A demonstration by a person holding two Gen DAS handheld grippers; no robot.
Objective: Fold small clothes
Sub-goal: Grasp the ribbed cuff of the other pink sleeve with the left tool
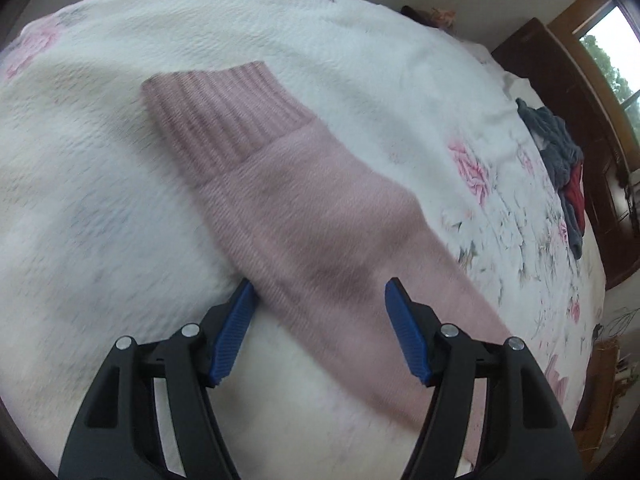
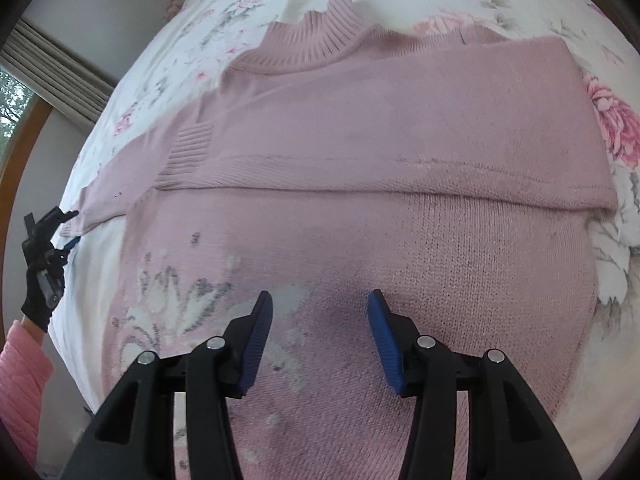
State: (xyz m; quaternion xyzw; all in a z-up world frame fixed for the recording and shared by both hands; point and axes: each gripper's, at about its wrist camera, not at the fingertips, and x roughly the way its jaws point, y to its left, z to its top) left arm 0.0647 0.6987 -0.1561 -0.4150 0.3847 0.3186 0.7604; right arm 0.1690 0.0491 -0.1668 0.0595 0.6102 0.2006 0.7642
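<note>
The pink sweater [image 2: 360,128] lies flat on the floral bedspread [image 2: 612,280], which serves as the landmark here. Its ribbed collar [image 2: 316,46] points toward the far side of the spread, its body runs back toward the right gripper, and one sleeve is already folded across the chest. The other sleeve [image 1: 304,208] stretches out sideways, its long axis running from the ribbed cuff [image 1: 224,116] at the far end back toward the left gripper [image 1: 320,312].

Both claws are spread apart and hold nothing. The left gripper straddles the sleeve near its middle, while the right gripper [image 2: 320,320] hovers over the lower body, above the knitted flower pattern [image 2: 176,304].

The likely trouble, in my judgement: a pinch at mid-sleeve could catch the bedspread along with the knit (both are soft and lie pressed together), dragging the spread and shifting the fold already made. The loose cuff could also flop and land crooked.

A heap of dark clothes [image 1: 560,152] sits near the bedspread's far edge.
</note>
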